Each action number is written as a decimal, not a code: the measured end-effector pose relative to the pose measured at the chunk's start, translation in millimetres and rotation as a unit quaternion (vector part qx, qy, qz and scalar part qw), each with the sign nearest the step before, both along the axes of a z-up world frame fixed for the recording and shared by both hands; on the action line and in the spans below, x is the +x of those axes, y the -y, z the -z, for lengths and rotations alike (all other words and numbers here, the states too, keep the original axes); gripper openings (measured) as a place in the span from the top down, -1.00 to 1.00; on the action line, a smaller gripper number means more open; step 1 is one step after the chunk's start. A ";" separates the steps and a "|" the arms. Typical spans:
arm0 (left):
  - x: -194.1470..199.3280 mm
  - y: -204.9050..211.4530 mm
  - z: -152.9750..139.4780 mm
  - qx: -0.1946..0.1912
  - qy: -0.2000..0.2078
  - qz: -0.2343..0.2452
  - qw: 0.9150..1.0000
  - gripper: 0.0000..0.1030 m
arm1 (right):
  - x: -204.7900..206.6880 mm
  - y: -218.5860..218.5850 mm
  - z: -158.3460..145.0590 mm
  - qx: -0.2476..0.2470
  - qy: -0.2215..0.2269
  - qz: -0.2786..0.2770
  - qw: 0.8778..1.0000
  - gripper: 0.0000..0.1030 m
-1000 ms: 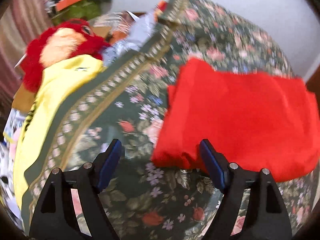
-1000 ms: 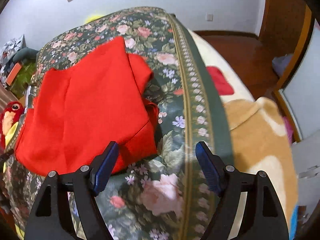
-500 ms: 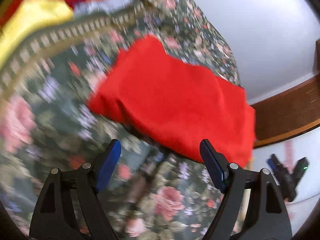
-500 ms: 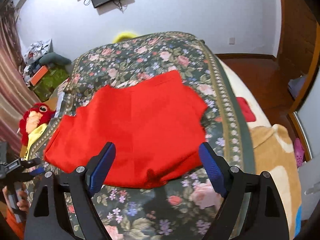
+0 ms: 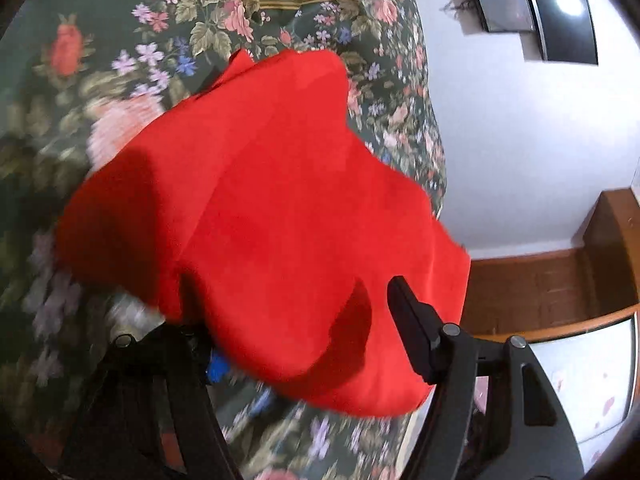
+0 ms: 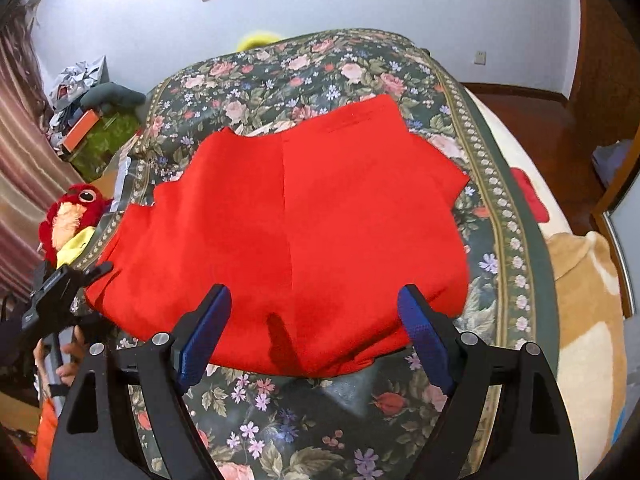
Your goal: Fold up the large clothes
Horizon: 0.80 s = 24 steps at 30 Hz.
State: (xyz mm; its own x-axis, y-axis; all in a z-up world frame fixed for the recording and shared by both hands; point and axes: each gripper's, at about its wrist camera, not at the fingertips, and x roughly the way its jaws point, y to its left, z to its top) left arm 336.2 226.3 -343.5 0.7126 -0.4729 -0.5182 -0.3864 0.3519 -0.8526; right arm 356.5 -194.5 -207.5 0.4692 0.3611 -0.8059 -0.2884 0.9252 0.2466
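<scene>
A large red garment (image 6: 304,232) lies spread on a bed with a dark floral cover (image 6: 304,420). My right gripper (image 6: 312,332) is open, its blue-padded fingers hovering over the garment's near edge. My left gripper (image 5: 304,344) is open at the garment's left edge; red cloth (image 5: 280,220) lies over and between its fingers and hides the left one. The left gripper also shows in the right wrist view (image 6: 60,284), beside the garment's left corner, held by a hand.
A red plush toy (image 6: 68,220) and yellow cloth lie off the bed's left side, with boxes and clutter (image 6: 84,120) behind. A tan and white blanket (image 6: 580,300) lies at the bed's right. A wall screen (image 5: 532,4) and wooden trim (image 5: 560,288) are beyond.
The left gripper has swung round to the garment's left edge, and cloth now lies across its fingers. The right gripper has pulled back and centred on the near edge.
</scene>
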 end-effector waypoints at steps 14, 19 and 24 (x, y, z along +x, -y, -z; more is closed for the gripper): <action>-2.9 -5.4 -42.2 0.155 -0.020 -0.078 0.985 0.84 | -3.3 -39.9 -10.9 -0.014 -0.006 -0.038 0.999 -0.61; -26.3 -0.9 -108.4 0.251 0.022 -0.104 0.962 0.85 | -9.3 -83.2 -18.6 -0.020 0.005 -0.089 0.996 -0.61; -49.8 -1.6 -161.8 0.320 0.060 -0.131 0.936 0.85 | -16.1 -135.2 -2.8 -0.015 -0.015 -0.144 0.989 -0.64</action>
State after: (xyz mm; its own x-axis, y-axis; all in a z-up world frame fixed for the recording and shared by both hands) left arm 286.4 227.9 -181.7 0.8324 0.1064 -0.5439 -0.4457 0.7118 -0.5428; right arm 340.4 -59.3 -204.7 0.3263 0.4511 -0.8307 -0.5334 0.8134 0.2322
